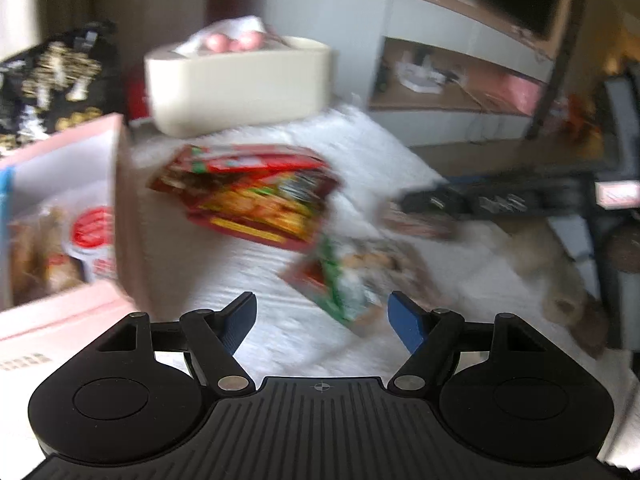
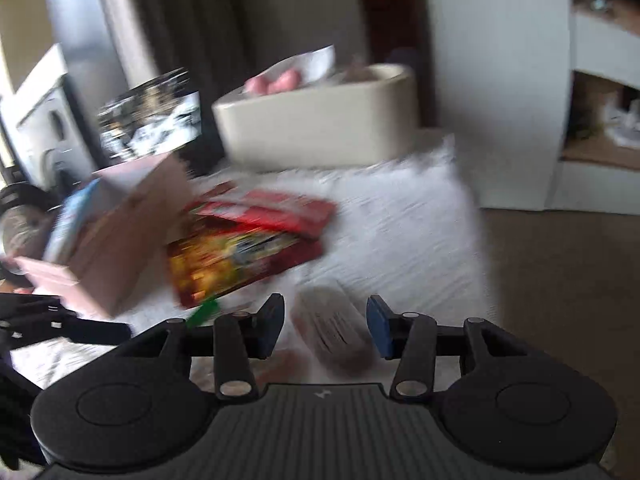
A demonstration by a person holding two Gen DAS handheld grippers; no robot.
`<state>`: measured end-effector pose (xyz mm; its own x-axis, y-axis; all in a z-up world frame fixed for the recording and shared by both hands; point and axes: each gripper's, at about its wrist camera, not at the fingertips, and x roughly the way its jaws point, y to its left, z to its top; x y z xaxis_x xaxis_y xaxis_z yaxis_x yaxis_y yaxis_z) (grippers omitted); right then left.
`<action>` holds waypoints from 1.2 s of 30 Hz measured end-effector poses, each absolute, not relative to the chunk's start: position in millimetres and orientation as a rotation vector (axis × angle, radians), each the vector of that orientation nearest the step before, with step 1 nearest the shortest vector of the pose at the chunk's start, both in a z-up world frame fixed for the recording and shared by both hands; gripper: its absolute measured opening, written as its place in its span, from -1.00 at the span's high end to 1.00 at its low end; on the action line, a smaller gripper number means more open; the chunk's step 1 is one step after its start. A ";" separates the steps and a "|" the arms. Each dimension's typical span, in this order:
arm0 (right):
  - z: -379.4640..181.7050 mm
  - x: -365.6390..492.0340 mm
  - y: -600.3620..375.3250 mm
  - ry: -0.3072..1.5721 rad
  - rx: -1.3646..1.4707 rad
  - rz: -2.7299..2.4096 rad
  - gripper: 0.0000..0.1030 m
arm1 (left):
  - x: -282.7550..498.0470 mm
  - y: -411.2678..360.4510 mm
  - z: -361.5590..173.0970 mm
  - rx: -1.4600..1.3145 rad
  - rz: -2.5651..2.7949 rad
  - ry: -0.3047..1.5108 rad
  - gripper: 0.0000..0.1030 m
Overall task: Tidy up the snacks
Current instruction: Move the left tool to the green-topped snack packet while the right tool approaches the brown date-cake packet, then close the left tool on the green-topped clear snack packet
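I hold a gripper in each hand over a white fluffy cover [image 1: 248,272] strewn with snacks, and both views are blurred. My left gripper [image 1: 322,316] has its jaws wide apart with nothing between the pads; beyond its tips lies a green and red packet [image 1: 344,280], flat on the cover and not touched. Farther off sits a red box [image 1: 248,196] printed with pictures of food, tilted, its lid partly up. To the left of it stands a pink carton [image 1: 64,200], open at the top, with packets inside, one bearing a red round label. Behind the red box is a cream tub [image 1: 240,88] holding pink round things and some white wrapping. A black bag with gold print [image 1: 56,76] stands at the far left. My right gripper [image 2: 326,328] has its jaws partly open, and a long brownish wrapped snack [image 2: 332,328] lies between them on the cover; the pads stand clear of it on both sides, so it is not gripped. From the right view the red box [image 2: 248,248] is just ahead and to the left, the pink carton [image 2: 116,240] beside it, the cream tub [image 2: 316,128] behind, and the left gripper's black frame [image 2: 60,320] reaches in from the left edge. A brown floor [image 2: 560,280] lies to the right of the cover.
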<state>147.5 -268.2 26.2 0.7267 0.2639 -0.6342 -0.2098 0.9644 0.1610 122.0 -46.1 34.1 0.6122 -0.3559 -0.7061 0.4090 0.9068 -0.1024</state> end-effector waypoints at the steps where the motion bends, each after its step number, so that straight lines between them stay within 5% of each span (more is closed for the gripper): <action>1: 25.8 148.1 -270.3 0.720 0.091 0.273 0.08 | 124.3 -43.2 35.5 0.065 -0.419 0.790 -0.52; 7: 27.1 139.7 -257.4 0.676 0.005 0.327 0.10 | 124.4 -29.5 45.6 0.030 -0.390 0.788 -0.52; 8: 27.2 139.9 -254.8 0.670 -0.026 0.315 0.24 | 122.3 -27.9 47.0 0.017 -0.410 0.801 -0.51; 10: 26.4 143.1 -251.9 0.687 -0.046 0.312 0.52 | 118.3 -28.6 46.5 -0.027 -0.485 0.848 -0.29; 13: 23.1 142.4 -251.1 0.712 -0.039 0.331 0.54 | 114.7 -37.9 40.4 -0.075 -0.591 0.905 0.13; 26: 21.1 114.9 -244.4 0.795 0.034 0.559 0.54 | 150.4 -34.7 21.5 -0.205 -0.467 0.909 0.09; 28: 24.4 107.6 -236.2 0.745 -0.014 0.555 0.47 | 149.5 -35.0 22.0 -0.187 -0.457 0.905 0.05; 30: 26.1 106.0 -229.1 0.713 -0.048 0.537 -0.06 | 147.1 -35.9 23.7 -0.161 -0.451 0.897 0.05; 31: 26.8 106.3 -227.7 0.699 -0.044 0.526 -0.15 | 146.3 -36.6 24.4 -0.153 -0.447 0.893 0.05; 36: 21.9 115.0 -226.5 0.713 0.009 0.496 -0.20 | 145.6 -33.4 26.9 -0.141 -0.425 0.885 0.09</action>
<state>115.0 -226.5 21.9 0.6463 0.4387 -0.6243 -0.4329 0.8846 0.1735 145.6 -33.4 26.9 0.5564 -0.4161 -0.7192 0.3012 0.9077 -0.2922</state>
